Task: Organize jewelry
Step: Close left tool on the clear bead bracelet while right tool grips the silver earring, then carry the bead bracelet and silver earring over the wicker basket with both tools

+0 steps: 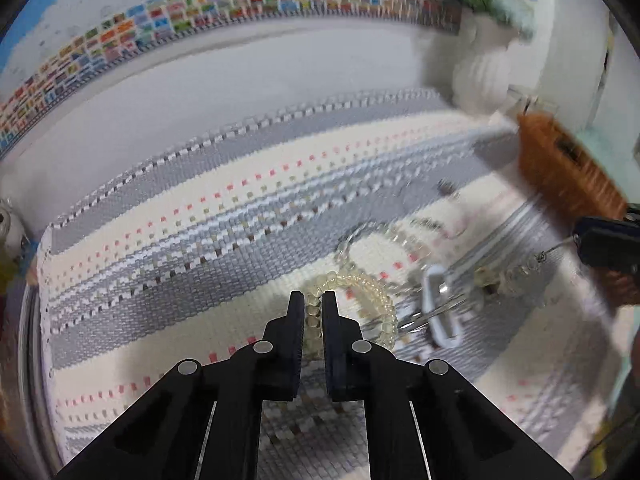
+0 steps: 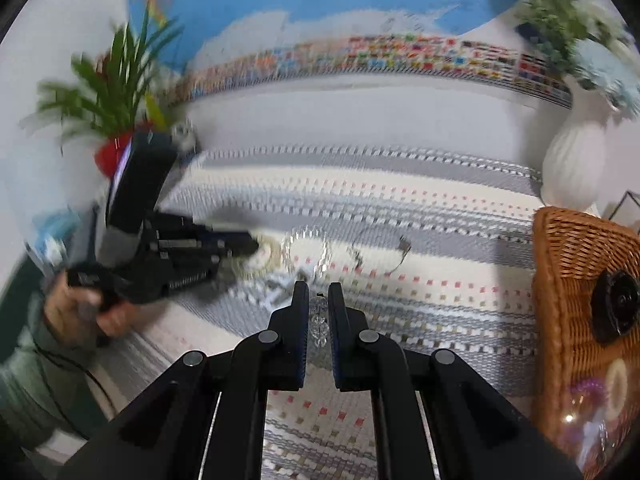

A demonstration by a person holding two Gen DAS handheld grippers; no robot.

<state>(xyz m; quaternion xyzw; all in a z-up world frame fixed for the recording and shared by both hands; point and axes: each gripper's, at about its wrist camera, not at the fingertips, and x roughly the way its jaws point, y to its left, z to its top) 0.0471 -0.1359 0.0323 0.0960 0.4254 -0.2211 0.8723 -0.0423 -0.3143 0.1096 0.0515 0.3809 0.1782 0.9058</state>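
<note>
My left gripper (image 1: 312,300) is shut on a pale yellow bead bracelet (image 1: 372,292), whose near side sits between the pads on the woven mat (image 1: 180,216). In the right wrist view, that gripper (image 2: 254,246) is at the left with the bracelet (image 2: 270,258) at its tips. My right gripper (image 2: 318,296) is shut on a clear bead strand (image 2: 319,322), held above the mat. From the left wrist view, the strand (image 1: 516,272) hangs from a thin wire hook at the right gripper (image 1: 576,240). A clear bead bracelet (image 2: 306,248) lies loose beside the yellow one.
A wicker basket (image 2: 568,264) stands at the right, with some jewelry (image 2: 600,392) inside. A white clip (image 1: 440,304) and thin chain pieces (image 2: 380,248) lie on the mat. A white vase (image 2: 576,168) and a red-potted plant (image 2: 112,152) stand behind. A hand (image 2: 80,312) holds the left gripper.
</note>
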